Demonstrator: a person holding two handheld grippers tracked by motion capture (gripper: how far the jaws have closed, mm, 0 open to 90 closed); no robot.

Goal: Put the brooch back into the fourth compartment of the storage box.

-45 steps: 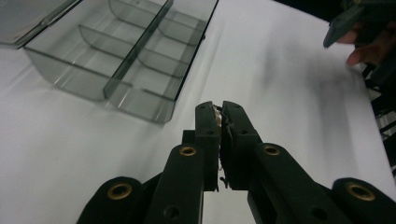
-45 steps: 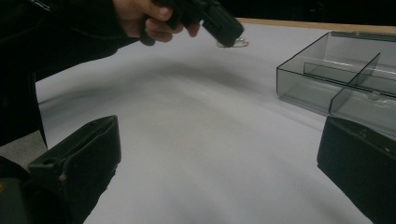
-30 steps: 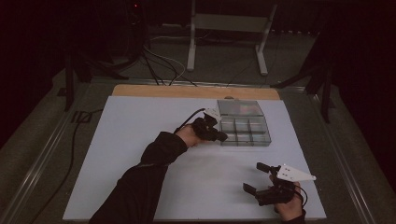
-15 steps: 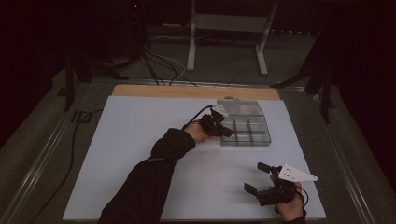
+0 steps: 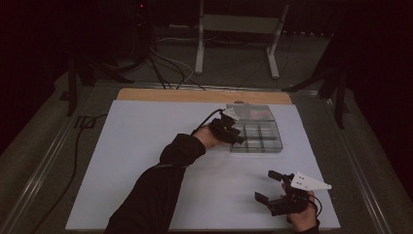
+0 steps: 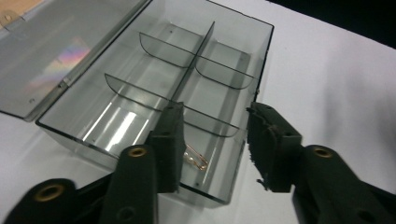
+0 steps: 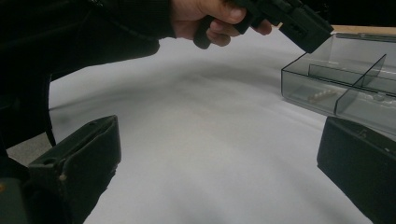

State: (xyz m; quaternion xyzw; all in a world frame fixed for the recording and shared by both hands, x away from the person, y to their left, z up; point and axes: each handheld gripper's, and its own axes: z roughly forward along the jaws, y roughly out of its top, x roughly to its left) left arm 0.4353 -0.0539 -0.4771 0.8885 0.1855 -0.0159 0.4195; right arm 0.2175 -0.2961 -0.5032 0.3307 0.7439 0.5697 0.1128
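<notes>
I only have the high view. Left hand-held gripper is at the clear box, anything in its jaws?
Observer: No. In the left gripper view the left hand-held gripper is open and holds nothing, poised over the near corner of the clear box.
Operator: Box empty?
Observer: Not quite. A small pearl-and-gold piece, maybe jewelry, lies in the near compartment just below the jaws.
Operator: Lid?
Observer: The lid is swung fully open and lies flat beside the box.
Operator: Right one?
Observer: The right hand-held gripper is open and empty above bare white tabletop.
</notes>
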